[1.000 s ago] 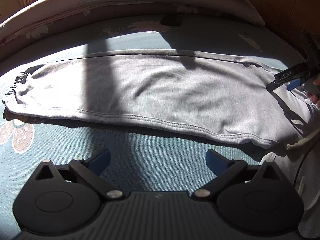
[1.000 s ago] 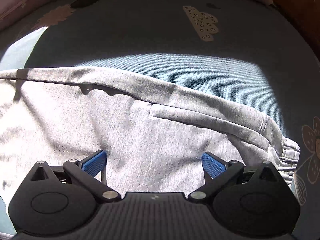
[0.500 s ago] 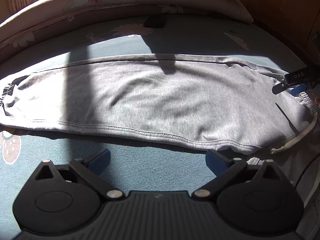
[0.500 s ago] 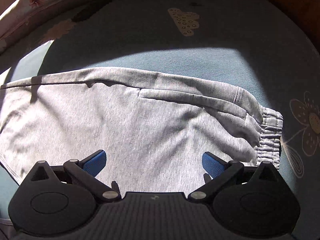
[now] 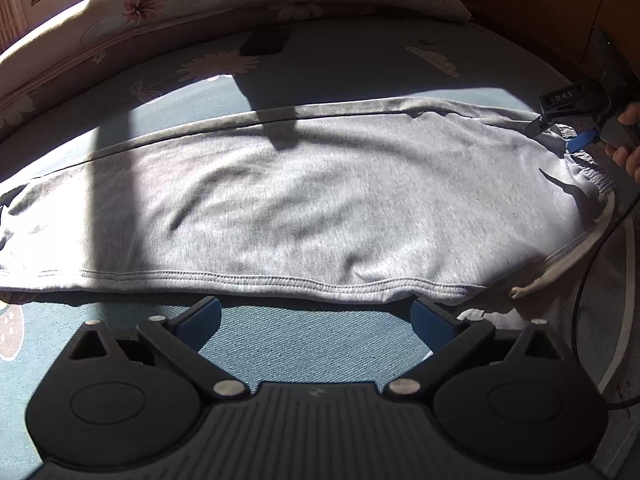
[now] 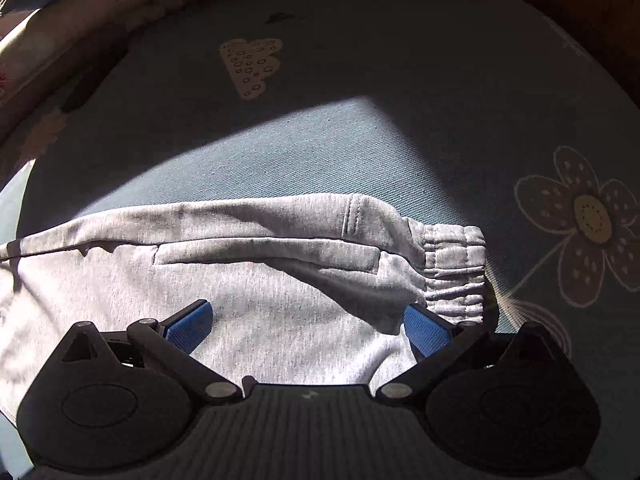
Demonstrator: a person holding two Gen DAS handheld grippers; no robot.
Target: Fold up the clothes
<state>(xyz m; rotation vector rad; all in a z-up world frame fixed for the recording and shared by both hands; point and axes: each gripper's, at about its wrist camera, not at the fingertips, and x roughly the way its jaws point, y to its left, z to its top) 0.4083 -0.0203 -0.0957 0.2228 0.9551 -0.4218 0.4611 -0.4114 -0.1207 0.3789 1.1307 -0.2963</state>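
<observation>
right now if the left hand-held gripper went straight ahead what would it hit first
Probably the stitched near edge of the grey pants, just past the open left hand-held gripper. Only blue bedsheet lies between; its height above the bed is unclear.

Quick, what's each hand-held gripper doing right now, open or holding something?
Left hand-held gripper: open, holding nothing.
Right hand-held gripper: open, above the grey trousers, gripping nothing.
</observation>
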